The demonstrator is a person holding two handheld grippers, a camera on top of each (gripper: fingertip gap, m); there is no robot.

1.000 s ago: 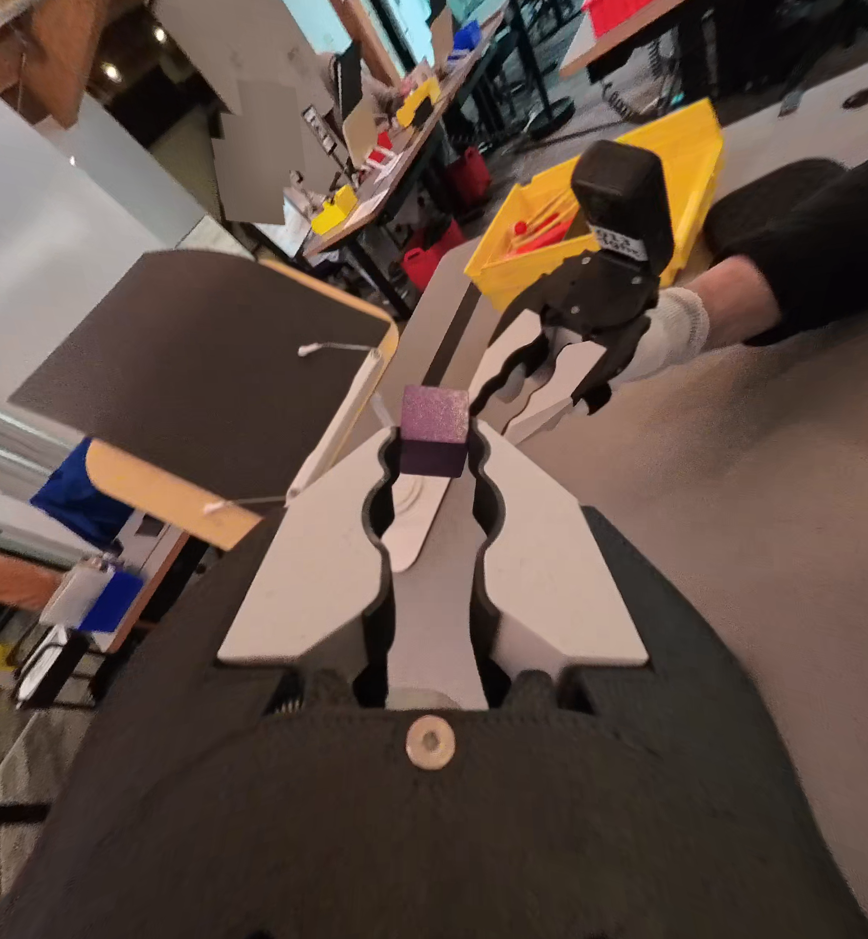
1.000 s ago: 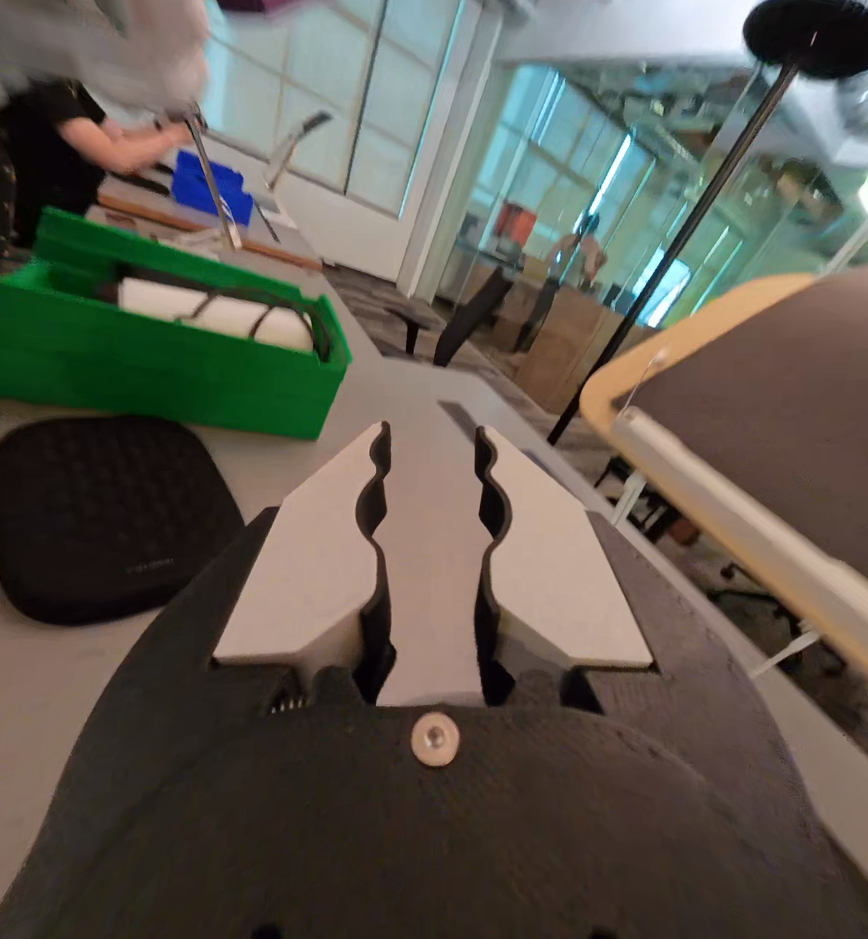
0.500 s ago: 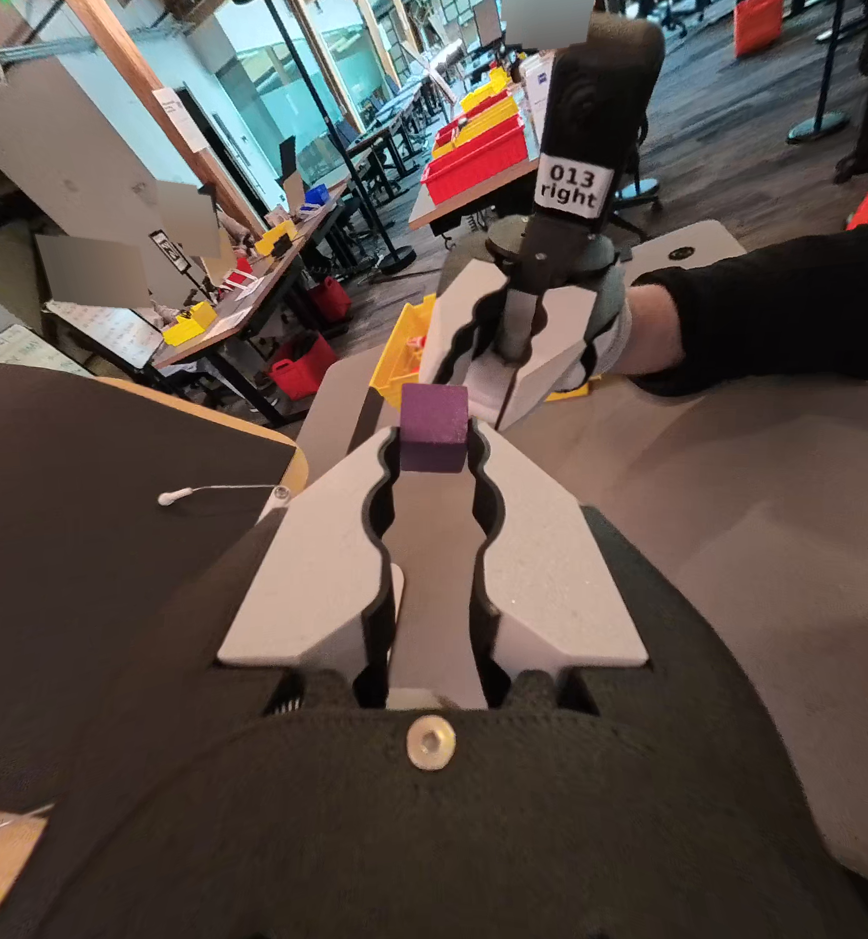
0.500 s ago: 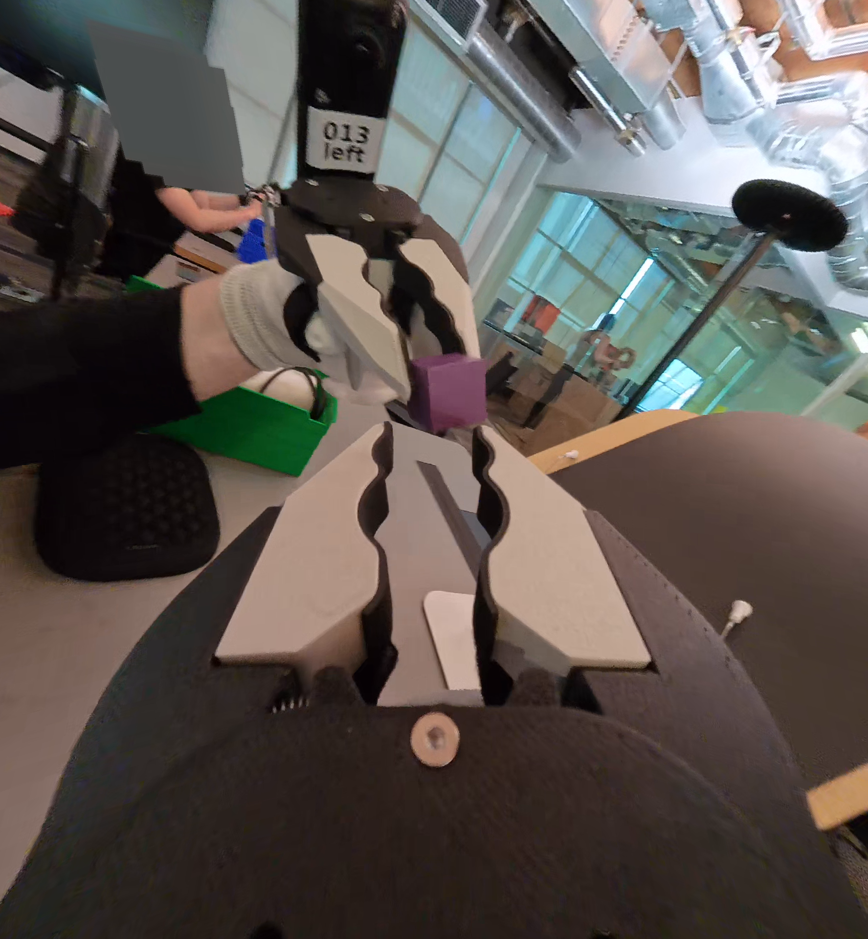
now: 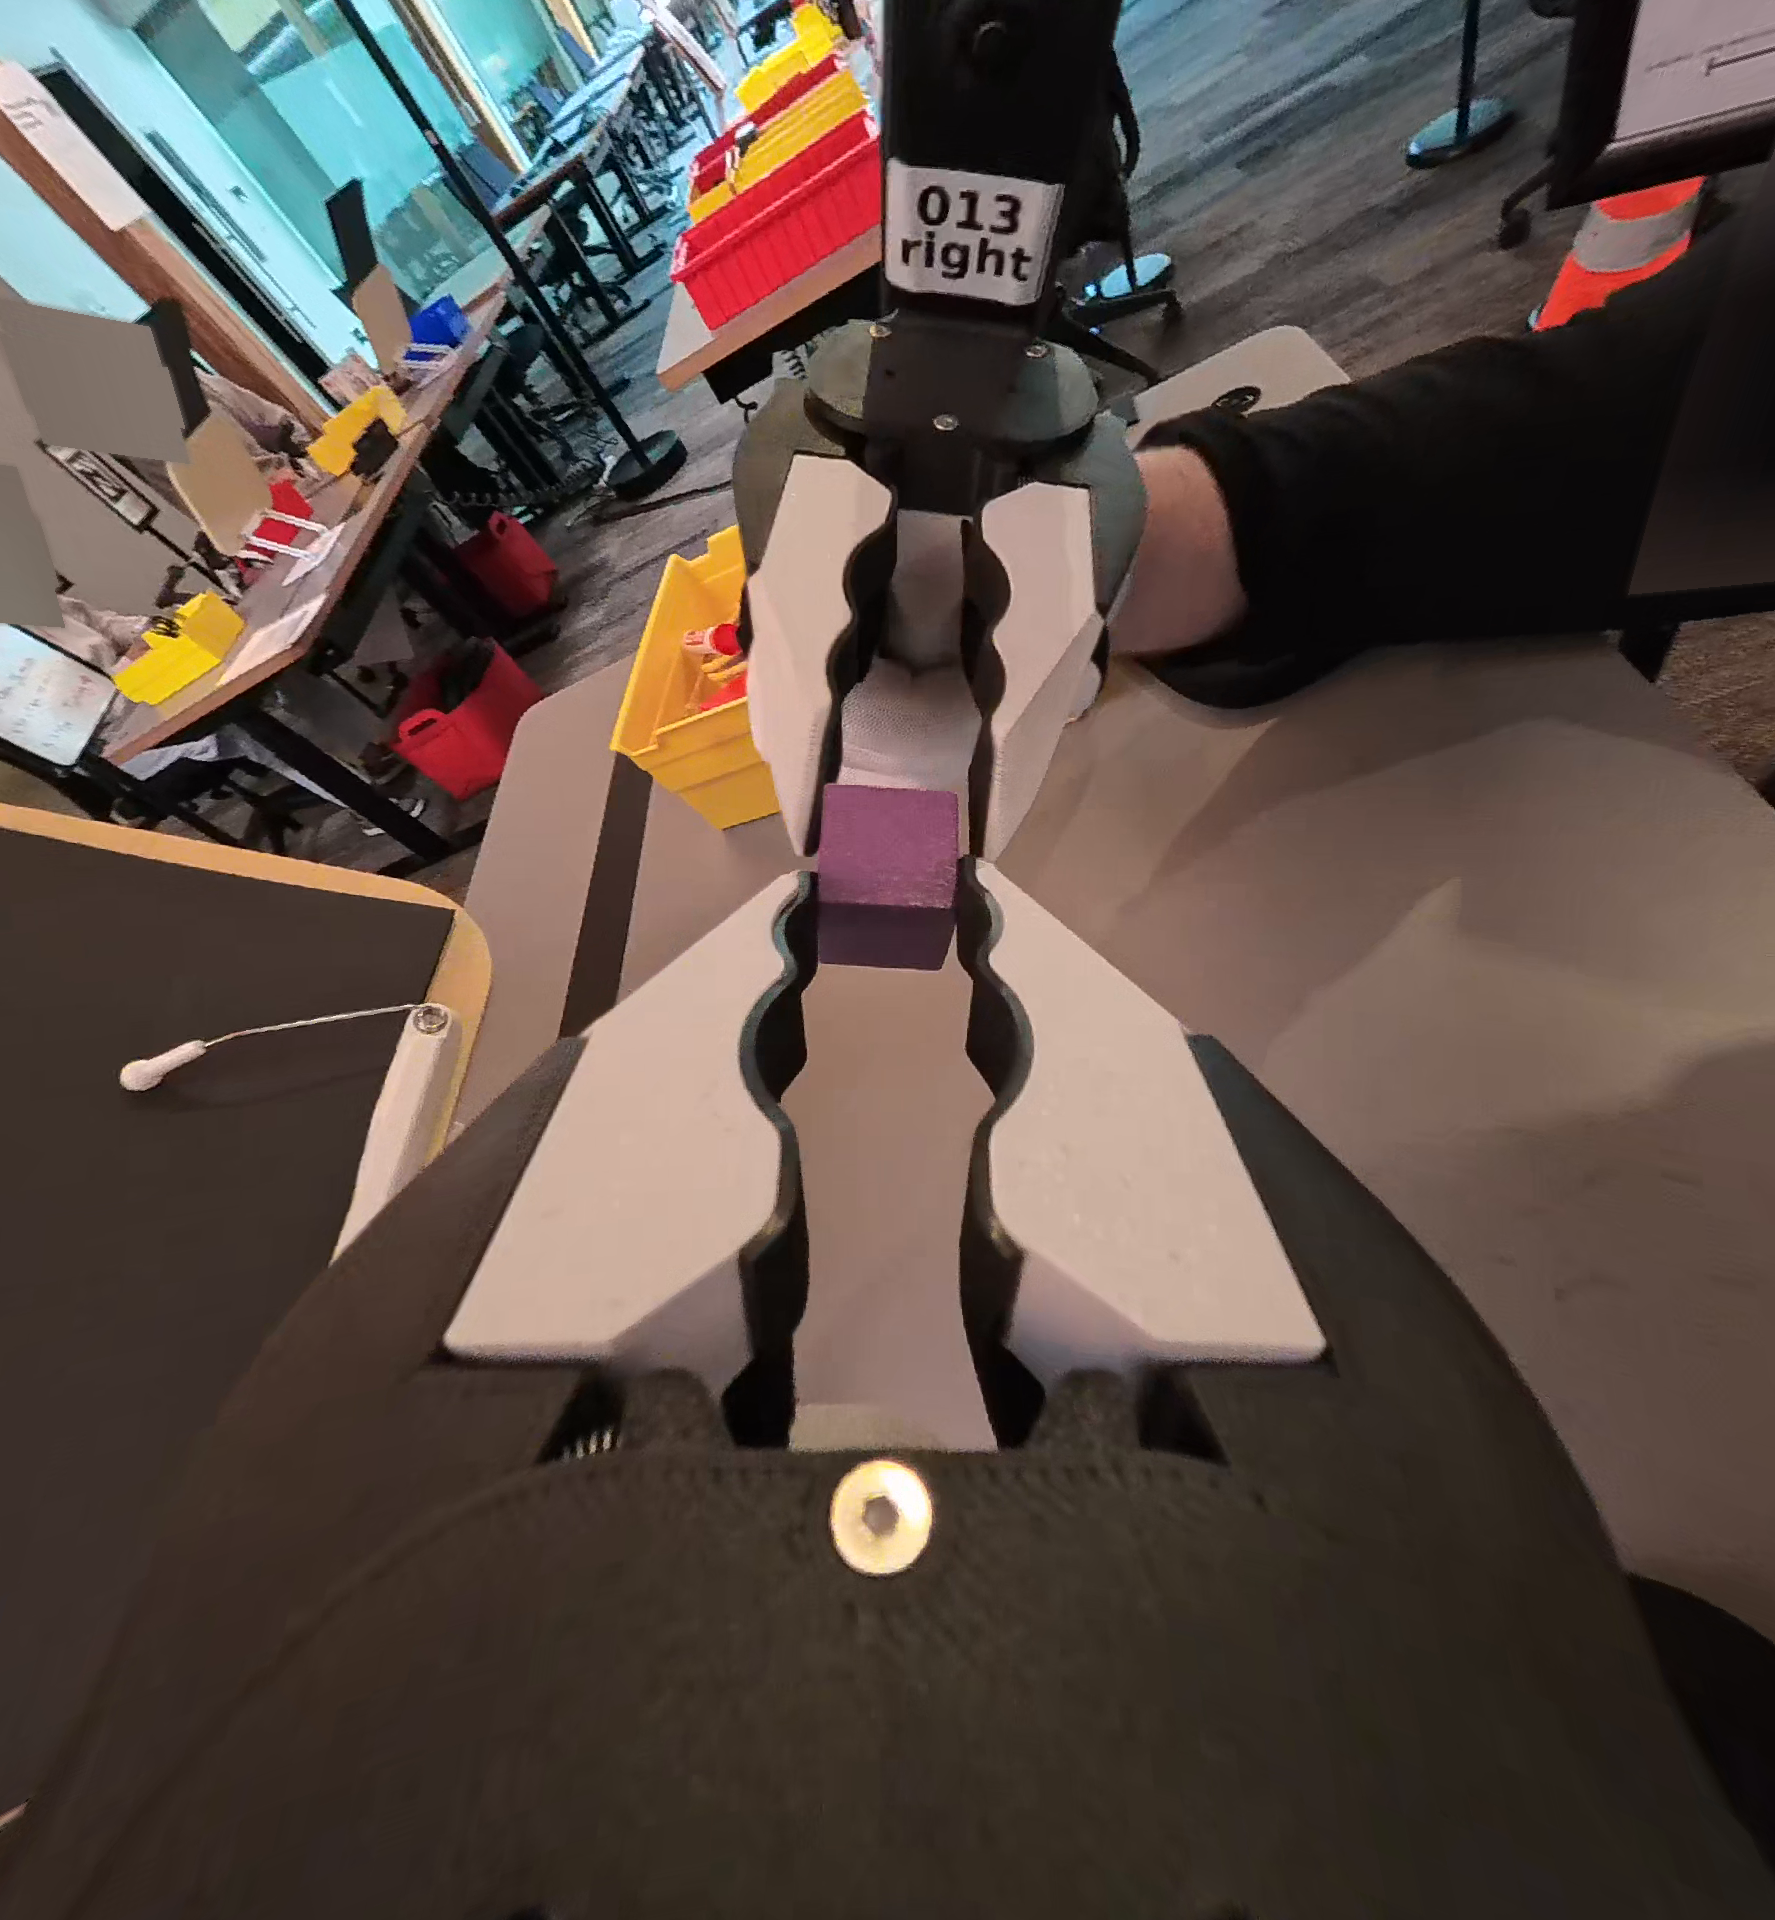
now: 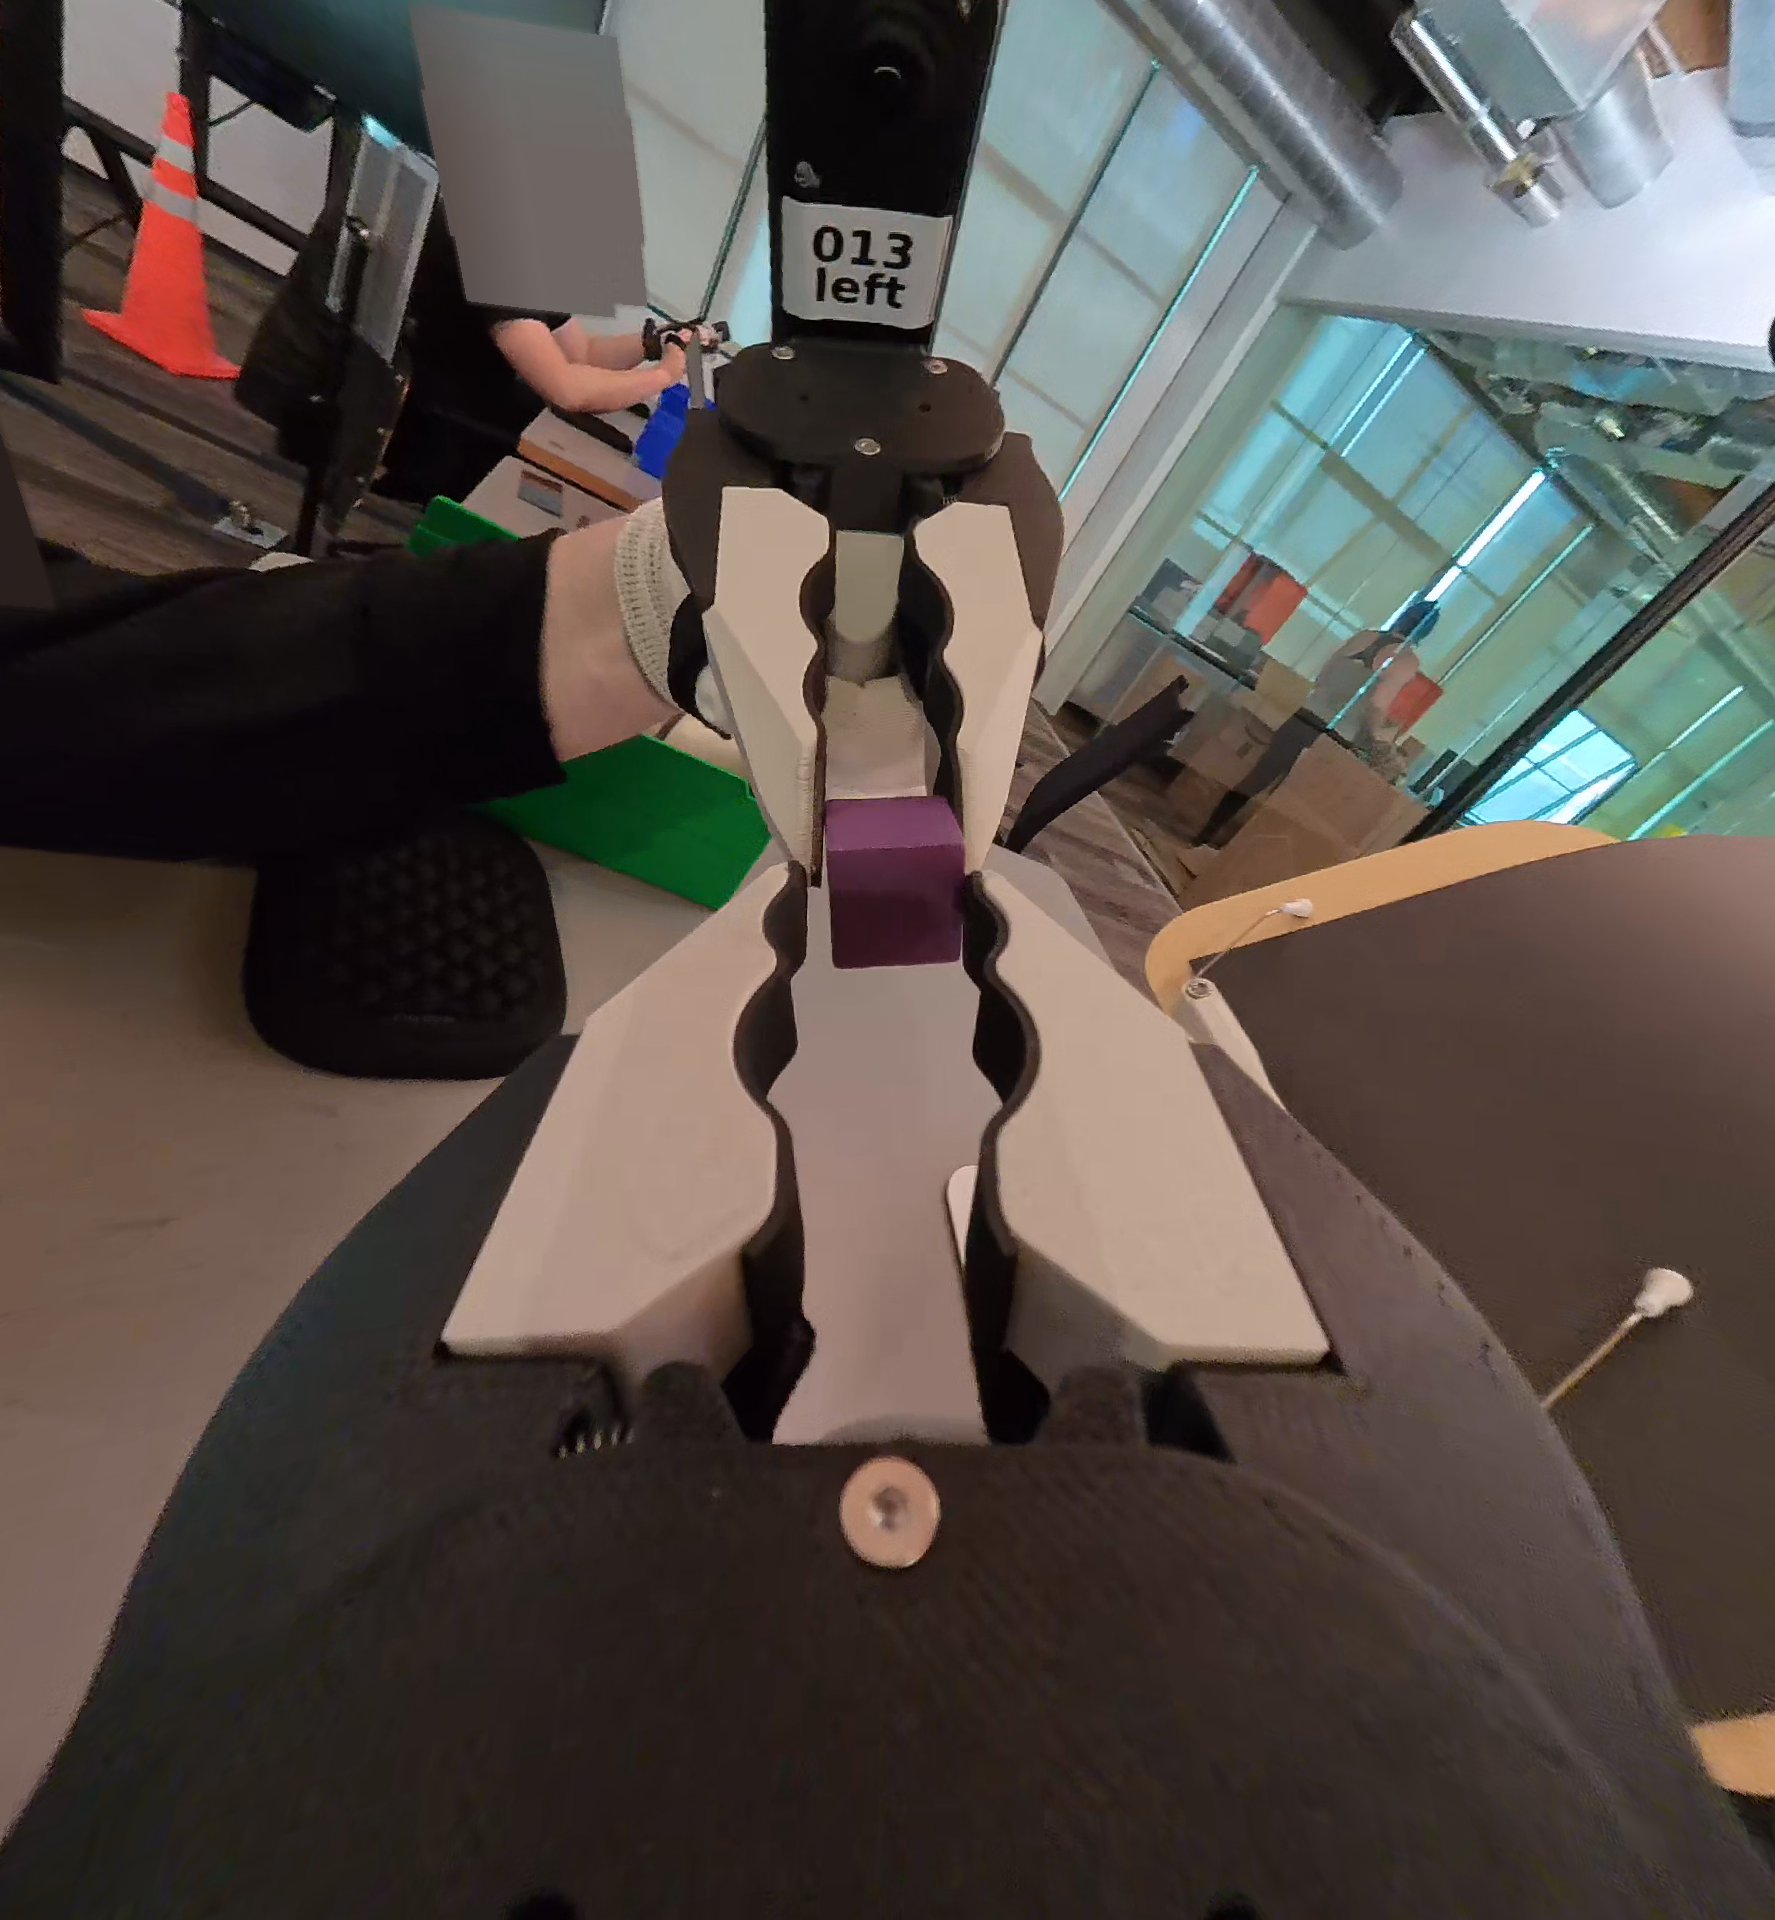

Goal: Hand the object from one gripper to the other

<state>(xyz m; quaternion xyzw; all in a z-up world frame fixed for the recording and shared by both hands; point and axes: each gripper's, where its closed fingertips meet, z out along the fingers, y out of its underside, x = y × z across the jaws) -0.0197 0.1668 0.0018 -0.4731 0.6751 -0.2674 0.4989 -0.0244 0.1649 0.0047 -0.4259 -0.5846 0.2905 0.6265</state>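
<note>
Jaws of both grippers around cube (image 5: 887,889)

Open workshop with a dark wood-pattern floor (image 5: 1278,223). Grey tabletop (image 5: 1434,1039) in the near field. Rows of desks carried red bins (image 5: 789,244) and yellow bins (image 5: 696,727) at far left. An orange traffic cone (image 6: 168,244) stood on the floor. Glass partition walls (image 6: 1382,540) let in daylight; silver ducts (image 6: 1548,94) ran overhead. A green bin (image 6: 644,821) sat beside a black mat (image 6: 405,956).
</note>
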